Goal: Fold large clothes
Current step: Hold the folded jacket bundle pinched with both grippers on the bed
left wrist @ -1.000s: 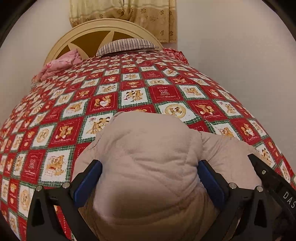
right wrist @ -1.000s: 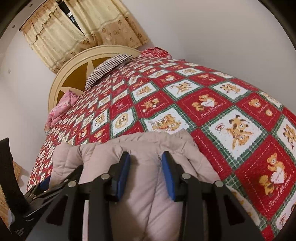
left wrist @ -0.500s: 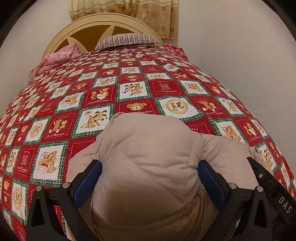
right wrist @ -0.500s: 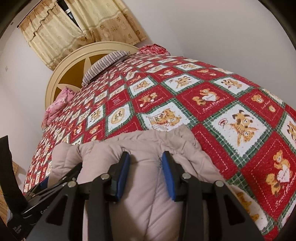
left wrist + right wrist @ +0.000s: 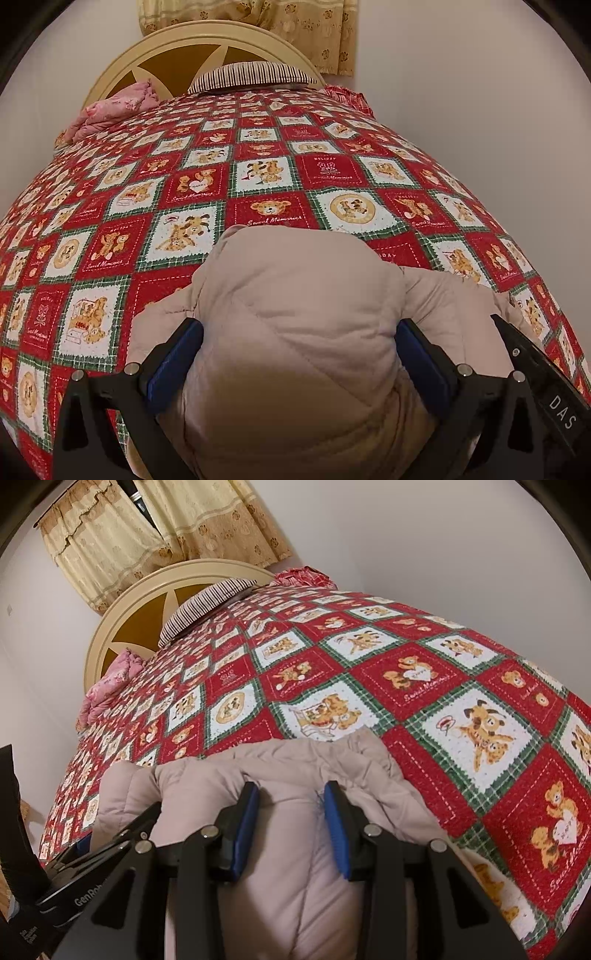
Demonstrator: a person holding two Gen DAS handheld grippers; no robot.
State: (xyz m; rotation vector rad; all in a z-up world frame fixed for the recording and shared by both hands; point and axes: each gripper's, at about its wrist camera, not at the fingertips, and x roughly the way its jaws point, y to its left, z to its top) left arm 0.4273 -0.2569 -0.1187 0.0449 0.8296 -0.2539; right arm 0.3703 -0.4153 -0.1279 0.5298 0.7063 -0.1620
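Jacket (image 5: pixel 295 332) bulges between the left gripper (image 5: pixel 295 354), whose wide-set pads press its thick fold; the right gripper (image 5: pixel 290 827) pinches a narrower pleat. Compared with a second ago, more quilt (image 5: pixel 258 177) shows beyond it, so the bundle seems drawn toward the foot. Its long axis looks crosswise on the bed; its heading is unclear.

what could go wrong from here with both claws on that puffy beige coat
1. The left claw holds a very thick bunch of the beige coat with its jaws spread wide; the slick padding may squeeze out when it is lifted.
2. The right claw pinches a much thinner bunch, so the two sides could rise unevenly and skew the fold.
3. Dragging the coat might ruck up the teddy-bear bedspread beneath it.
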